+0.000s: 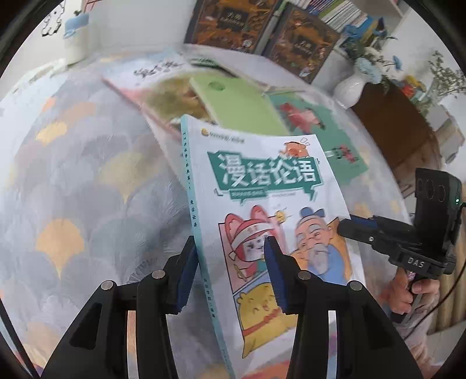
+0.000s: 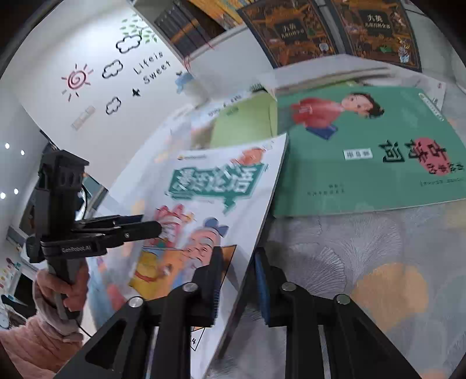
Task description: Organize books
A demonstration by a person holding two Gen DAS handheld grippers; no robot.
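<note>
Both grippers [image 1: 230, 256] [image 2: 238, 271] — one comic book [image 1: 262, 204]

Both wrist views look down, close — sharing the comic book [image 1: 271, 204].

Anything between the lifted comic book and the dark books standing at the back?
Yes. In the left wrist view, past the comic book lie a light green book and a teal book flat on the tablecloth, before the dark books.

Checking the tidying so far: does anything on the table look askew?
Yes. The green book, light-green notebook and pink book lie overlapping at mismatched angles instead of stacked squarely.
</note>
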